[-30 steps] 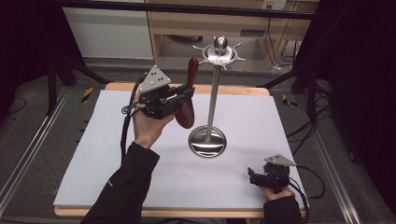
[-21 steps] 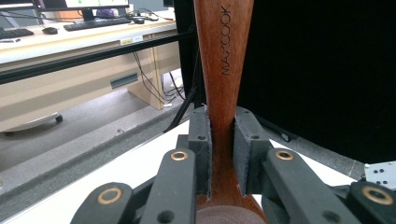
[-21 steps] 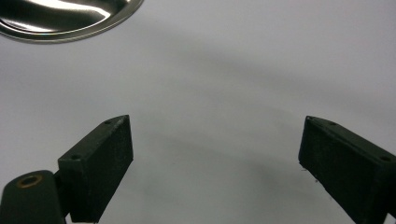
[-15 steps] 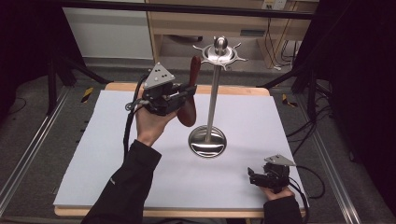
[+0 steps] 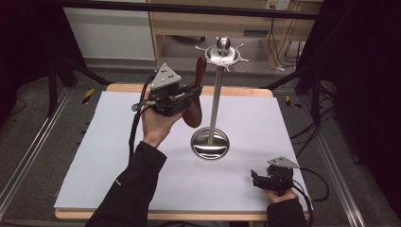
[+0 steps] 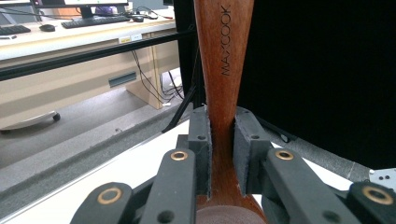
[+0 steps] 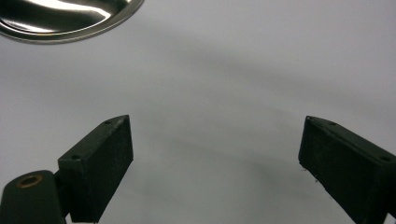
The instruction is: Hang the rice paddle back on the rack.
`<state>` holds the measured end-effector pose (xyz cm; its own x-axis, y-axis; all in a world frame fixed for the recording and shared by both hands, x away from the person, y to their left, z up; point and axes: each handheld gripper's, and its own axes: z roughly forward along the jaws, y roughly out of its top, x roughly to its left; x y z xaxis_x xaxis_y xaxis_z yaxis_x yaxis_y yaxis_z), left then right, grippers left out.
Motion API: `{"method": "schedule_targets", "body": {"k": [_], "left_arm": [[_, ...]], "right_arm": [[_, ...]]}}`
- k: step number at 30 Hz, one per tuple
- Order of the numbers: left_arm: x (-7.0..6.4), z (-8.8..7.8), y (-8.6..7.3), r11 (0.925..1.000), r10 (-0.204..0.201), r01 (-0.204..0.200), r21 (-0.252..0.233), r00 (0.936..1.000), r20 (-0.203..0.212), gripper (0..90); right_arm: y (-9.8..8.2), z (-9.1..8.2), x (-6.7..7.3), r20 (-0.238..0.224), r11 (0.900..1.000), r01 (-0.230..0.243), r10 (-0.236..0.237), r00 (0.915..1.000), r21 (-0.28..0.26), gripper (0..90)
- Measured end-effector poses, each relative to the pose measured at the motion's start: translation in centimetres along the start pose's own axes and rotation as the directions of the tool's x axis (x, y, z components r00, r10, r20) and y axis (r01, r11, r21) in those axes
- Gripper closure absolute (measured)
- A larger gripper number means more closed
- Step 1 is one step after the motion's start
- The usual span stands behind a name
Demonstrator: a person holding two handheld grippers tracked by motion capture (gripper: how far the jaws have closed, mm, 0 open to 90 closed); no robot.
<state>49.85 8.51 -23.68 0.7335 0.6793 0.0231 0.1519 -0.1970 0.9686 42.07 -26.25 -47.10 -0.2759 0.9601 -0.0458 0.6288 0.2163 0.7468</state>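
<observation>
The wooden spoon [image 5: 195, 94] is standing nearly upright, handle up, beside the steel stand [image 5: 215, 94], clamped in the raised left gripper [image 5: 191, 92]. The right gripper [image 5: 257, 179] is resting low on the white table [image 5: 94, 151], jaws spread wide.

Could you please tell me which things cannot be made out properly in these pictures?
- Wooden utensil: the left gripper view's top edge cuts off its handle; its head sits behind the left gripper in the high view.
- Metal stand: the right gripper view's top edge crops its base.
- Right gripper: small in the high view.
</observation>
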Motion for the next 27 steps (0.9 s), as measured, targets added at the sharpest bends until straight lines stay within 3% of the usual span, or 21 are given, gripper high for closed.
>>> {"method": "schedule_targets", "body": {"k": [27], "left_arm": [[-0.4,1.2,-0.9,0.9981,-0.012,0.011,-0.06,0.9996,-0.026,76.5]], "right_arm": [[0.0,0.0,0.1,-0.005,1.0,-0.003,0.003,1.0,0.004,10.3]]}}
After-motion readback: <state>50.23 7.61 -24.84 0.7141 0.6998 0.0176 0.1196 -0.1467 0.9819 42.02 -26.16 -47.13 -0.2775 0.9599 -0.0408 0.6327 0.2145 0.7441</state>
